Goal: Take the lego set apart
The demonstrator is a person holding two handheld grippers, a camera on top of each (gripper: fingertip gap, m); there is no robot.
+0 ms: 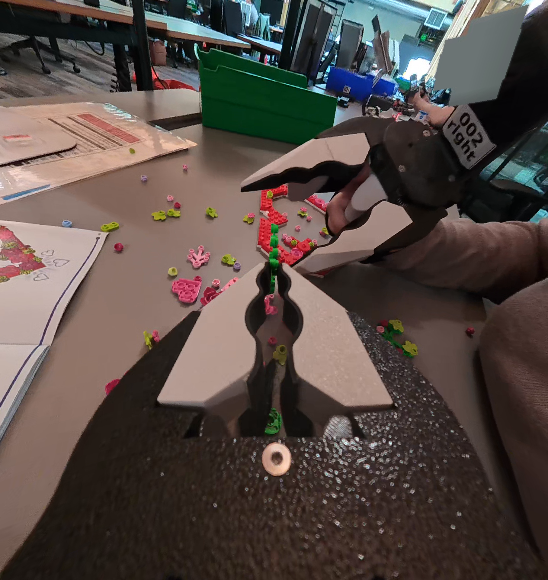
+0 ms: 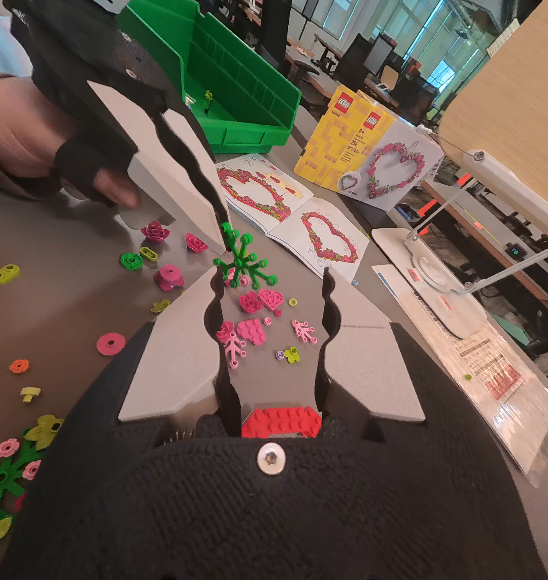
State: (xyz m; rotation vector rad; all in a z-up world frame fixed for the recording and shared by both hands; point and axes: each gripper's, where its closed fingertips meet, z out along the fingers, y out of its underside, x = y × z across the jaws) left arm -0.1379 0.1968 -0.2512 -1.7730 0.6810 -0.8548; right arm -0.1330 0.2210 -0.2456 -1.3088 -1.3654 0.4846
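Observation:
My left gripper (image 1: 274, 269) is shut on a green branching leaf piece (image 1: 273, 248) and holds it upright above the table. In the right wrist view the same gripper (image 2: 224, 246) comes in from the upper left, pinching one arm of the leaf piece (image 2: 239, 262). The red heart-shaped frame (image 1: 271, 216) lies flat just beyond, with a few small flowers still on it. My right gripper (image 2: 271, 273) is open and empty. It straddles the frame (image 2: 282, 422), which shows between the finger bases. It also shows in the left wrist view (image 1: 269, 227), jaws wide.
Several loose pink, magenta, lime and green pieces (image 2: 250, 331) litter the grey table (image 1: 159, 175). A green bin (image 2: 235, 94) stands at the back. An open instruction booklet (image 2: 297, 226), a yellow set box (image 2: 360, 150), laminated sheets (image 1: 78, 141) and a white lamp base (image 2: 439, 282) lie around.

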